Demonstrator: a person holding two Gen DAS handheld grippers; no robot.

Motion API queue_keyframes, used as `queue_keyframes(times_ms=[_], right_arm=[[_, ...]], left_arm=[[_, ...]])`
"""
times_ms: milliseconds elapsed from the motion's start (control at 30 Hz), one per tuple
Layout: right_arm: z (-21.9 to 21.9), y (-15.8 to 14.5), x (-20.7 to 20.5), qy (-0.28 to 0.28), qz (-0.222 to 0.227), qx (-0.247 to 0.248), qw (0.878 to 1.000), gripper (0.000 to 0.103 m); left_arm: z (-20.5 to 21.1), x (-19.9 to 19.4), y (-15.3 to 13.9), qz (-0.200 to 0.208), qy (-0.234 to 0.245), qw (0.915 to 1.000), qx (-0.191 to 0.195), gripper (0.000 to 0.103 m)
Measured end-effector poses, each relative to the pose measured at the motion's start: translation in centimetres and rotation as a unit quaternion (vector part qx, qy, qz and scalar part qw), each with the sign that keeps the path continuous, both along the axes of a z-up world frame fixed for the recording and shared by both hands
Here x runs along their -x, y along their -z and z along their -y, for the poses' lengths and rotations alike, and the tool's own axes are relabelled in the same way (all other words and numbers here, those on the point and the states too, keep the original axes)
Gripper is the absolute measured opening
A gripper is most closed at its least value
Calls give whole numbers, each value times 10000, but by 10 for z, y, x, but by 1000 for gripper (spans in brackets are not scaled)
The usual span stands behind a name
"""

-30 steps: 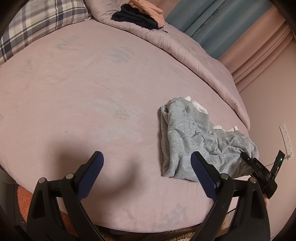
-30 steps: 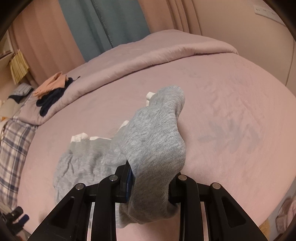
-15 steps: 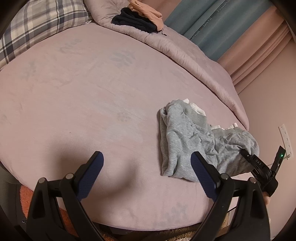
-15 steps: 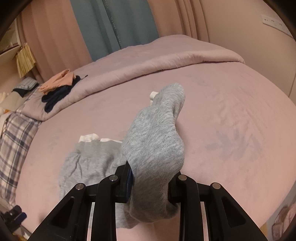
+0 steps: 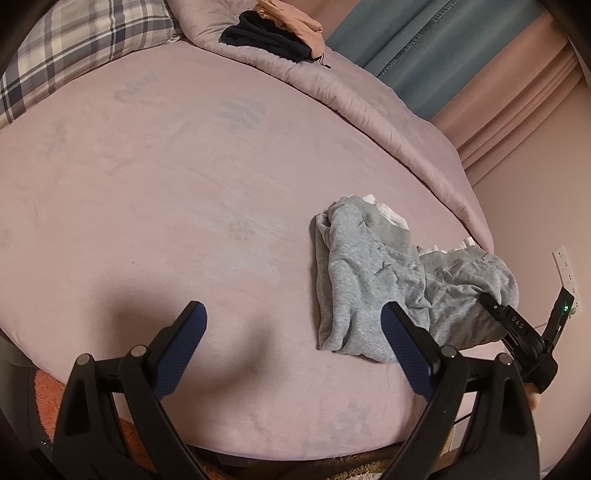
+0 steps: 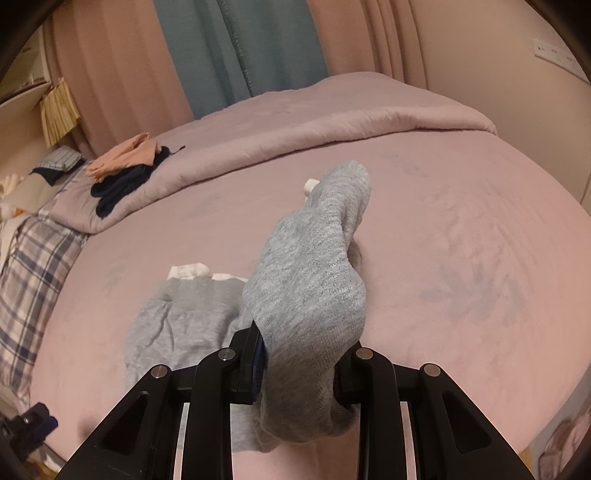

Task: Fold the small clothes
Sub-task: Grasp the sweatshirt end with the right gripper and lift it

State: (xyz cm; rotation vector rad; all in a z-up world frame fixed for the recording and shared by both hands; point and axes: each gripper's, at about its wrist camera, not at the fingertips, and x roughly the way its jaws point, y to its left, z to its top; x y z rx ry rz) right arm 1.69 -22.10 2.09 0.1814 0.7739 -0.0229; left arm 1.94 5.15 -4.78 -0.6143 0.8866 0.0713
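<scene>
Grey garment (image 6: 310, 280): bunched, near right on pink bed (image 5: 184, 184); one end pinched in right gripper (image 6: 299, 369), lifted for spreading. Left gripper (image 5: 291, 350): agape, empty, waiting nearby.

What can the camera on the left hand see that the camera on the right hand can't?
Only the left wrist view shows the left tongs, wide open and empty over the pink bed, and the whole grey garment lying crumpled.

Only the right wrist view shows the right tongs up close, shut on a fold of that grey garment, plus yellowish tassels hanging by the wall.

Both show the bed, the plaid pillow, the dark and peach clothes and the teal curtain.
</scene>
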Motion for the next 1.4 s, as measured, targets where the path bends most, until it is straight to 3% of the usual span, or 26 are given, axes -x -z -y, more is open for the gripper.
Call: queue_keyframes(times_ms=[800,1400], right_arm=[[-18,-1,-3,-410,-20,175,9990,29],[-66,6,-15,-1264,-241,196,9915,29]], left_arm=[[-2,-18,10,-165,-25,9998,-63,98],[0,-28,19,-271,103,9995,-89,98]])
